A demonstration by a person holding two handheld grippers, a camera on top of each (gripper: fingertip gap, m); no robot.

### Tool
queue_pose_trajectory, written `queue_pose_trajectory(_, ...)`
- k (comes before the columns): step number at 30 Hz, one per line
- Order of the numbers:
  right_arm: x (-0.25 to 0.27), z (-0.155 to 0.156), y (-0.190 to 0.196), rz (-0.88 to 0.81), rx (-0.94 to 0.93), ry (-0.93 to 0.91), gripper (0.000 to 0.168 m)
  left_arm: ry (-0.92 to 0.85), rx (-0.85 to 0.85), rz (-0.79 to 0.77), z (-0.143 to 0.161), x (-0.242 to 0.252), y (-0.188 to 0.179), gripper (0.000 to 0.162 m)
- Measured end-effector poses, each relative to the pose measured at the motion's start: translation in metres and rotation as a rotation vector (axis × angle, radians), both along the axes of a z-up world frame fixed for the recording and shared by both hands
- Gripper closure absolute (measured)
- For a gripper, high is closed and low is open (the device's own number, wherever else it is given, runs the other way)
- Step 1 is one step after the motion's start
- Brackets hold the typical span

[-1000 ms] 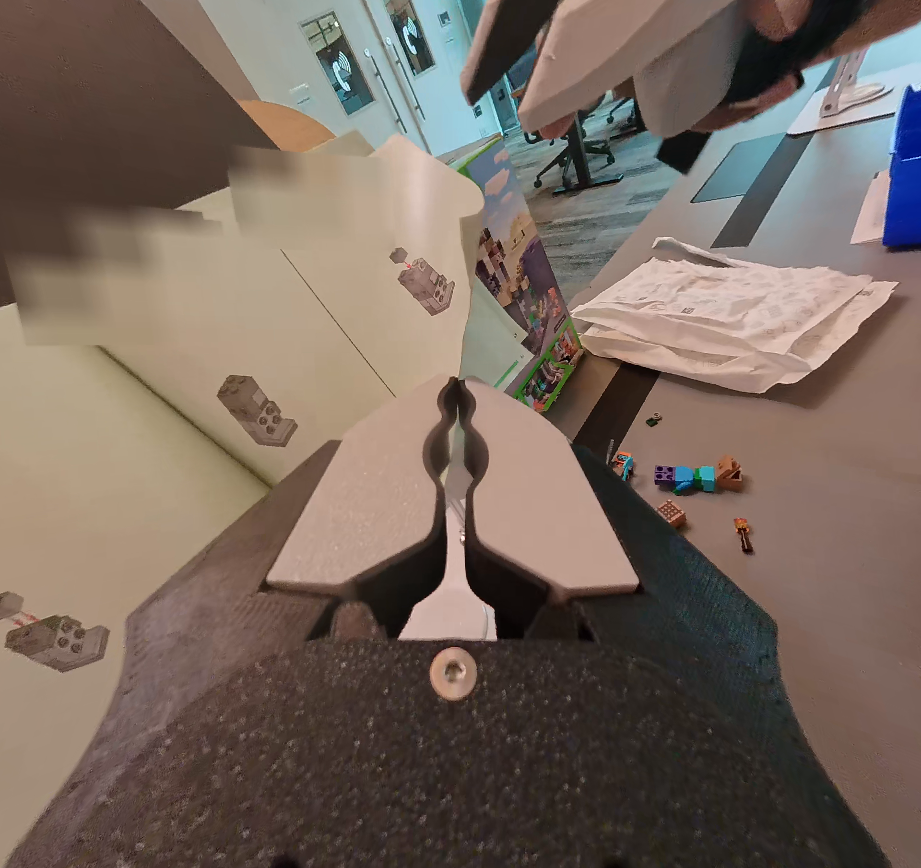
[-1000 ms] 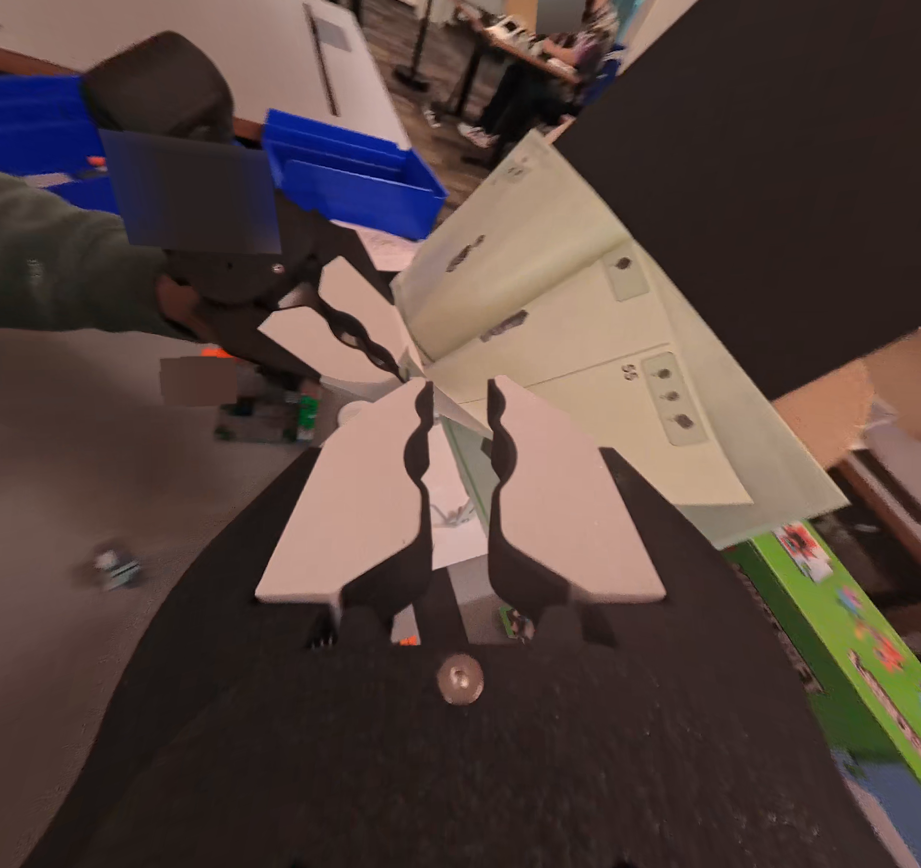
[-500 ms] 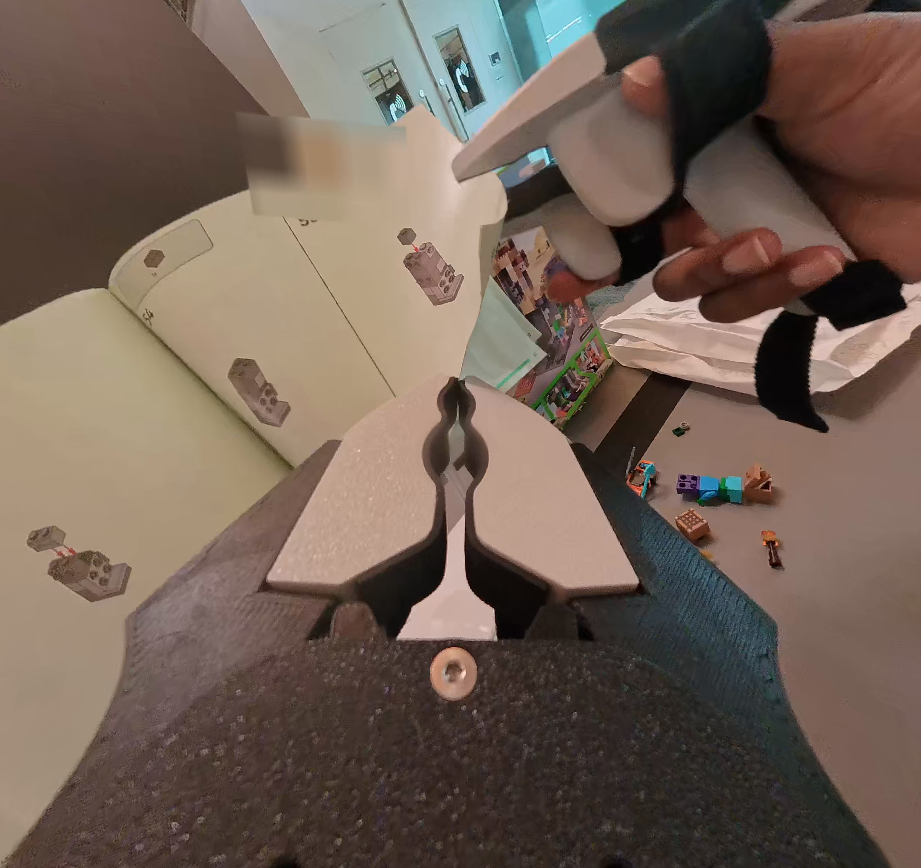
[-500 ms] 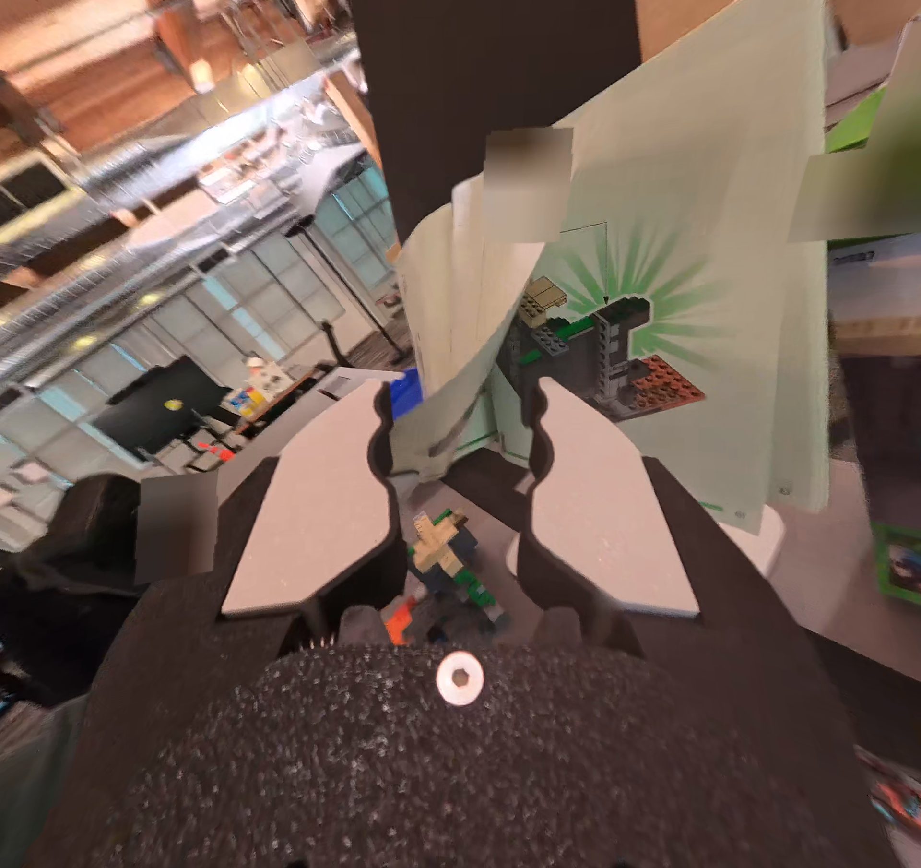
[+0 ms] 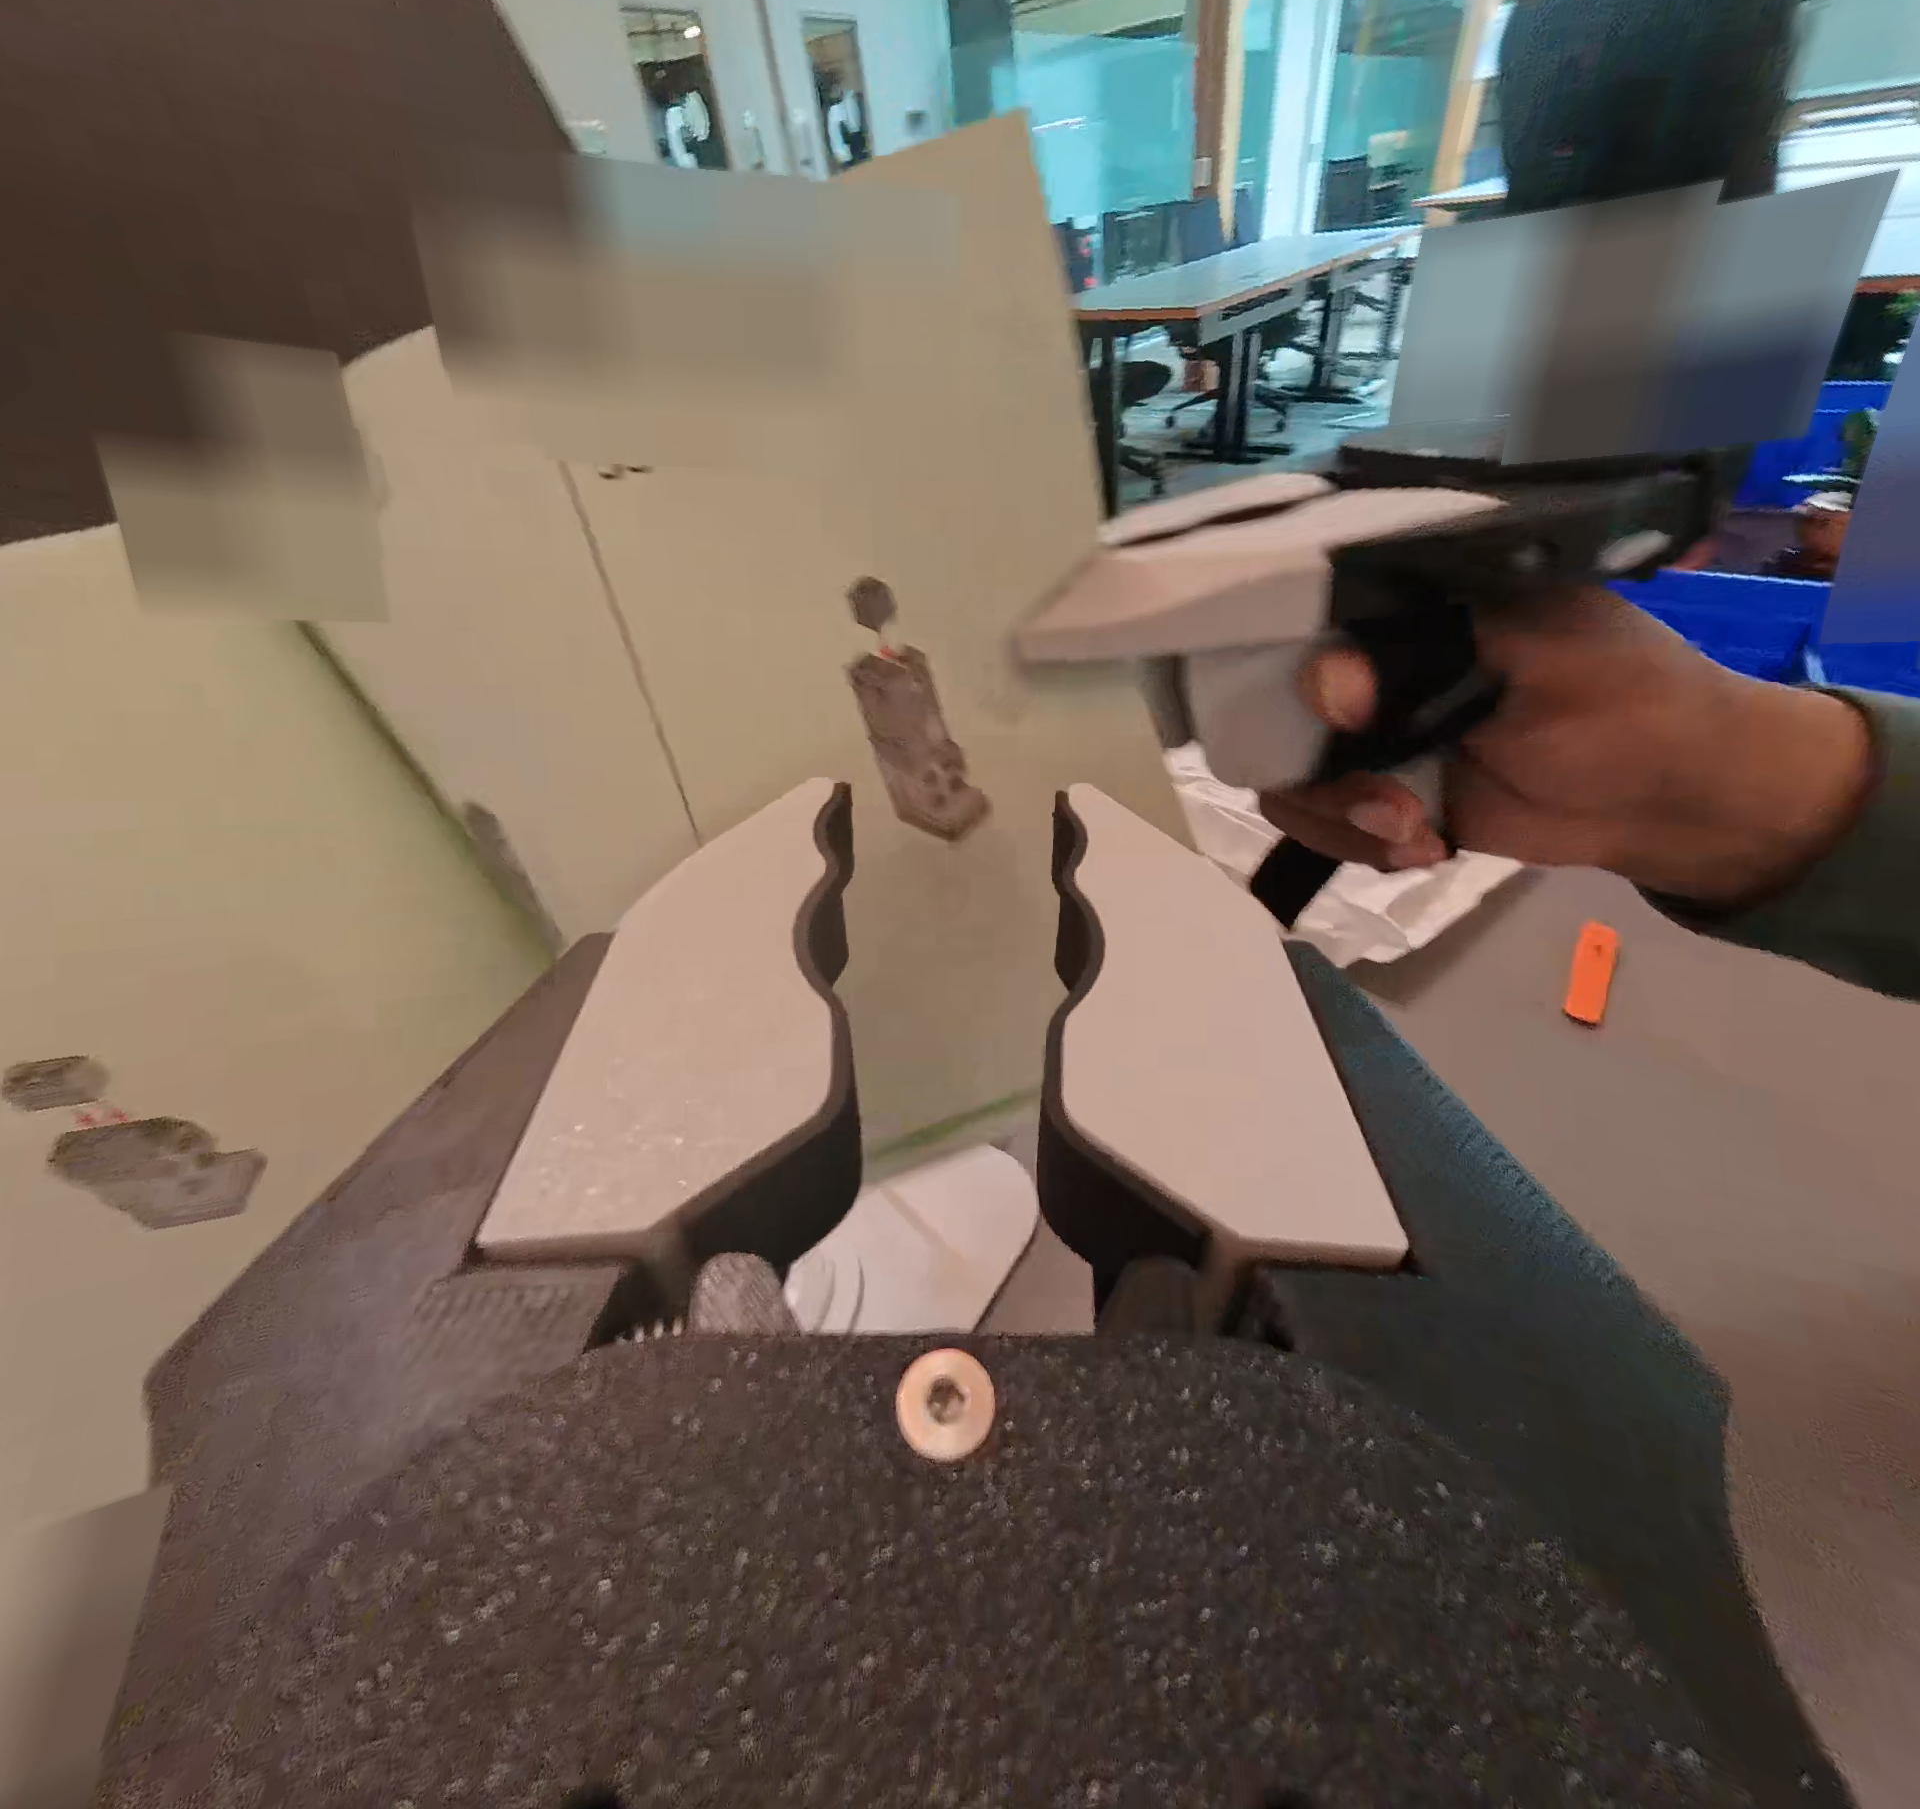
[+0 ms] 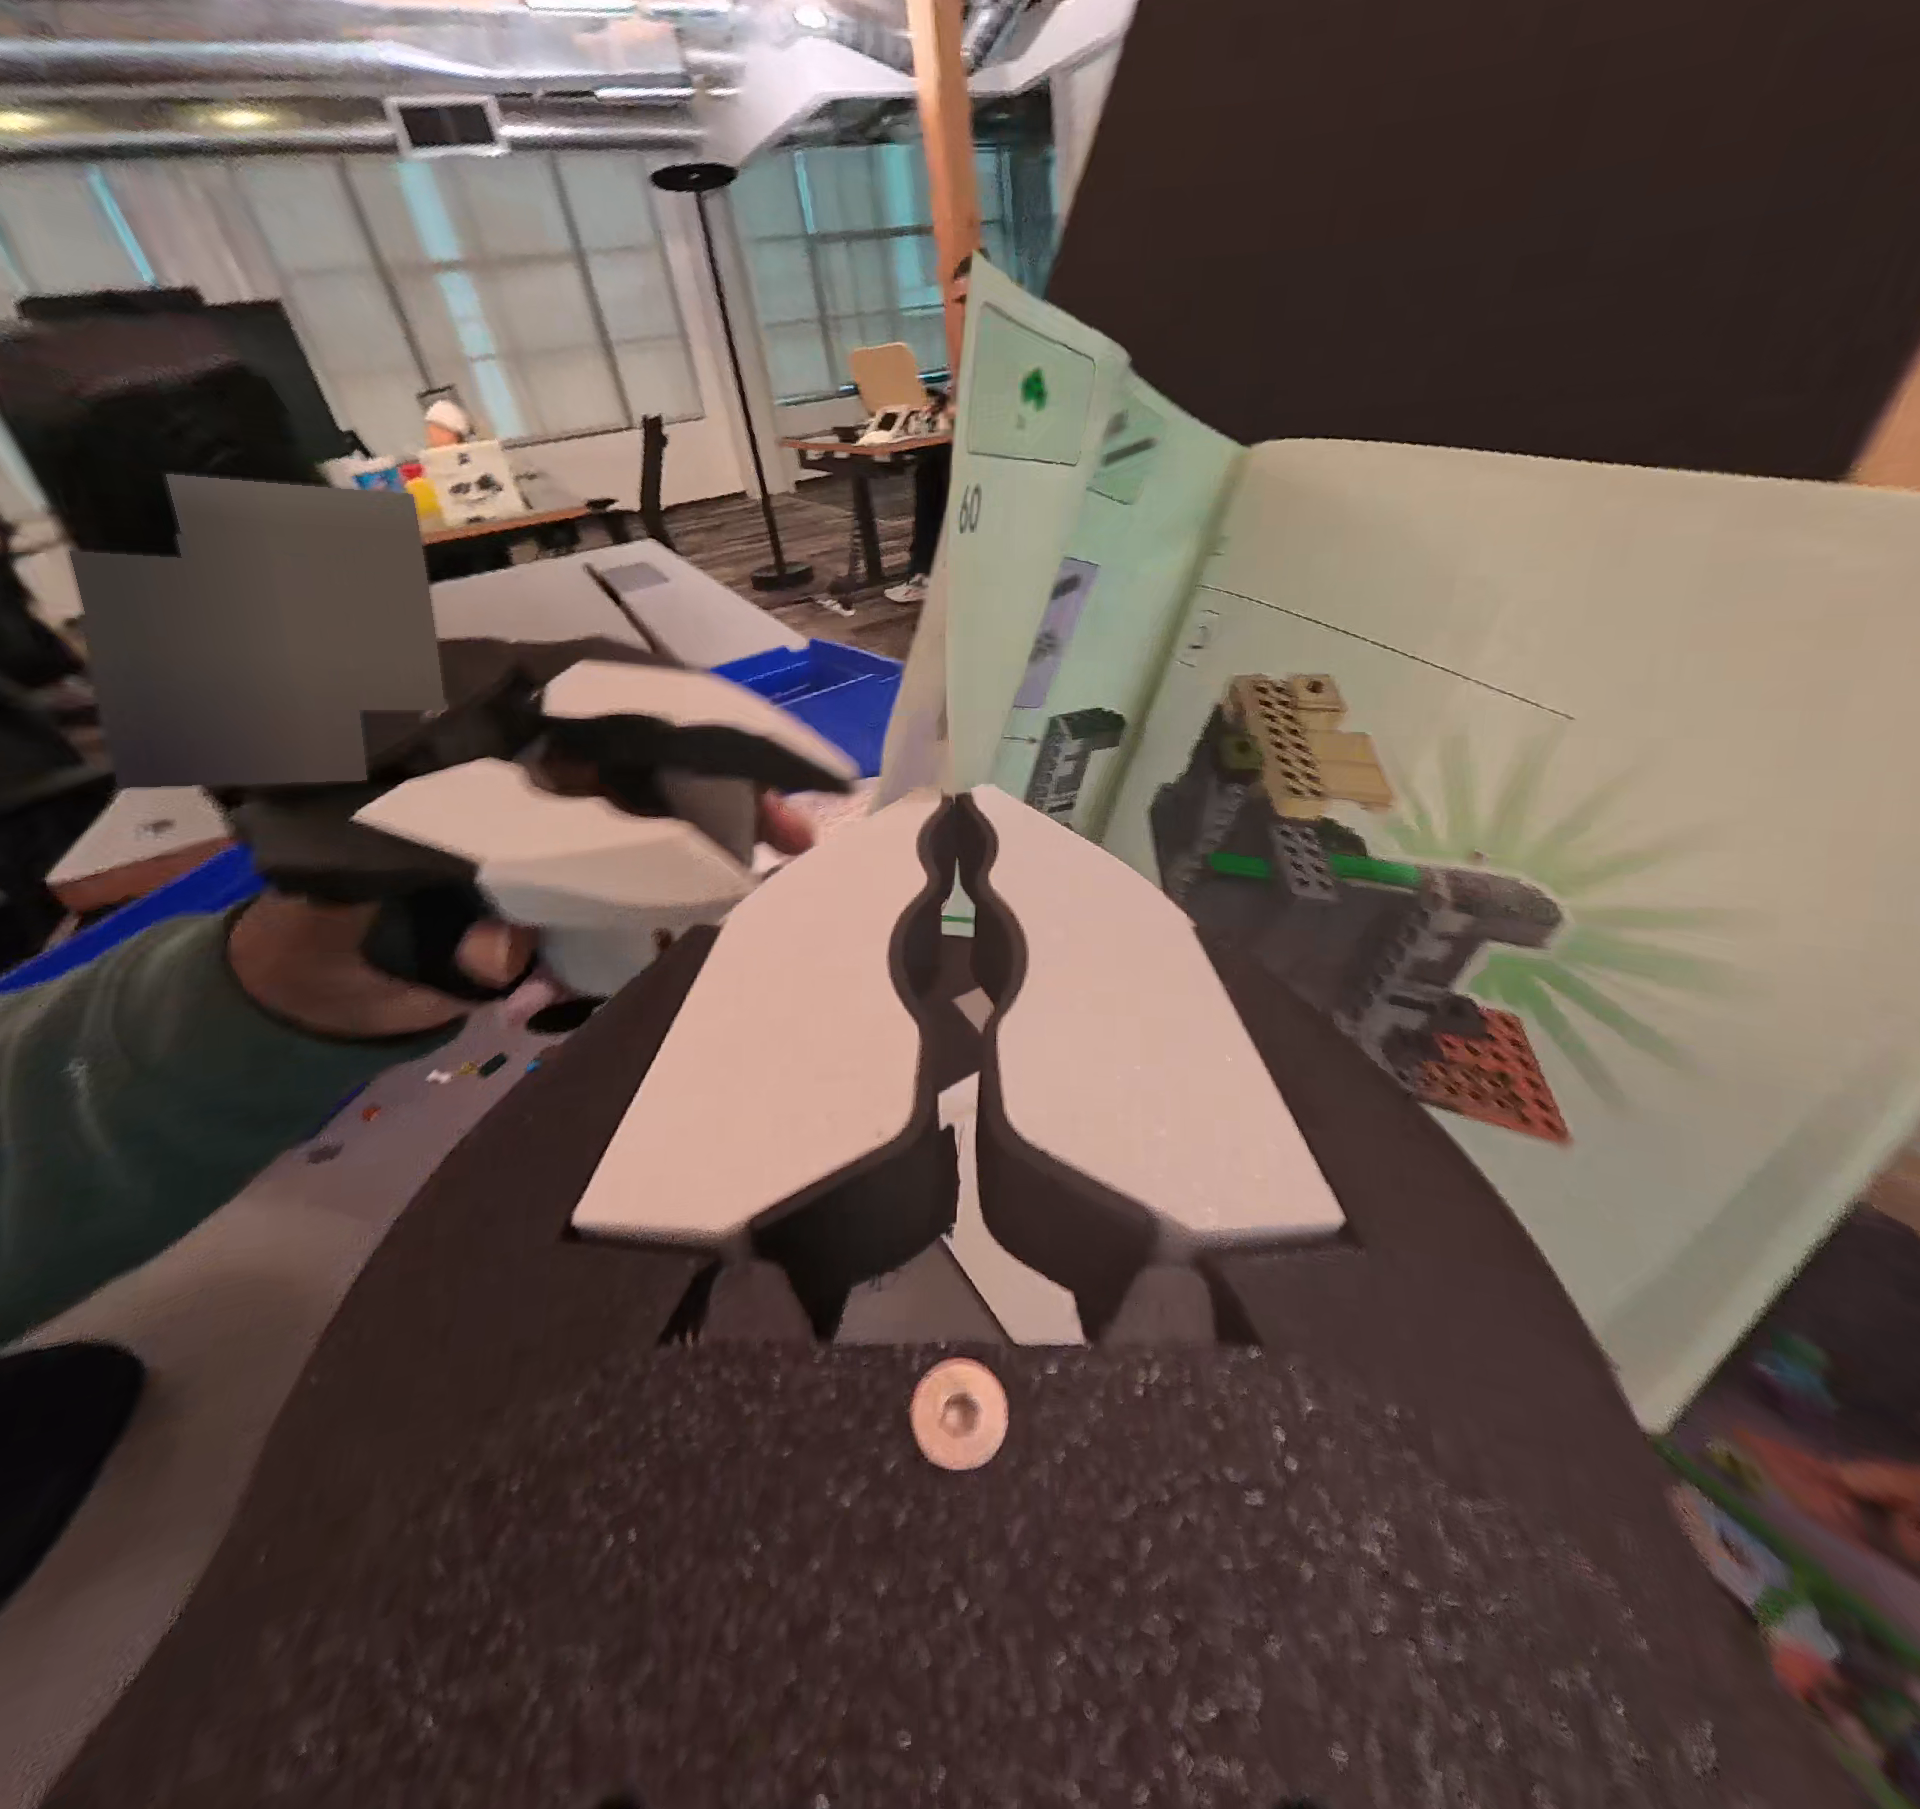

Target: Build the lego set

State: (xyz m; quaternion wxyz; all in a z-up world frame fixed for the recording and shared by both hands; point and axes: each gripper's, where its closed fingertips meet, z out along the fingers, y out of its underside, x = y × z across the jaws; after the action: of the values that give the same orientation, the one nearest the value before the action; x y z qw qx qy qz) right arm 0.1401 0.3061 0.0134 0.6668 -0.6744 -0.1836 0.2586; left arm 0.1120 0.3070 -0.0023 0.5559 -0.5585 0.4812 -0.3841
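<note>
Your left gripper (image 5: 951, 814) has its jaws wide apart with nothing between them, pointed straight at the pale green instruction booklet (image 5: 727, 679), which stands open and upright in front of it. The page it faces has small grey brick diagrams, though motion blur smears them. Your right gripper (image 5: 1049, 632) comes in from the right side of that view, held in your hand (image 5: 1621, 772), with its tip at the edge of a page.

From the right wrist view, that gripper (image 6: 961, 809) has its jaws pressed together, and a booklet page (image 6: 1023, 533) runs right down into the tips, so it looks clamped on the page edge. I can't make out the paper actually between the pads, though. The open spread to the right shows a printed picture of the grey build with a tan top and a red-brown plate. Your left gripper (image 6: 831, 772) shows on the left of that view, jaws apart, just beside the pages.

As for the lego itself, a few tiny loose pieces (image 6: 462, 1068) lie on the grey table (image 6: 208, 1271) below your left wrist, too small to identify. An orange piece (image 5: 1590, 970) sits on the table near your right forearm. Blue bins (image 6: 831, 689) are behind the left gripper, and a green lego box (image 6: 1818, 1572) lies at the lower right, blurred.
</note>
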Motion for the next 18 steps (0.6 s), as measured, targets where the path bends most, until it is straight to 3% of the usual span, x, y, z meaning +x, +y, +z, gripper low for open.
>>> queue_pose_trajectory(7,-0.024,0.001,0.001,0.118,0.005,-0.018,0.168,0.077,-0.002,0.164,-0.001,0.002,0.045,0.086)
queue_pose_trajectory(10,-0.024,-0.004,-0.001,0.156,0.009,-0.022,0.168,0.103,-0.060,0.126,-0.008,0.006,0.045,0.082)
queue_pose_trajectory(14,-0.025,-0.008,-0.004,0.202,0.017,-0.028,0.168,0.132,-0.115,0.011,-0.018,0.013,0.032,0.112)
queue_pose_trajectory(18,-0.025,-0.010,-0.006,0.229,0.030,-0.042,0.168,0.137,-0.068,-0.017,-0.020,0.013,0.027,0.159)
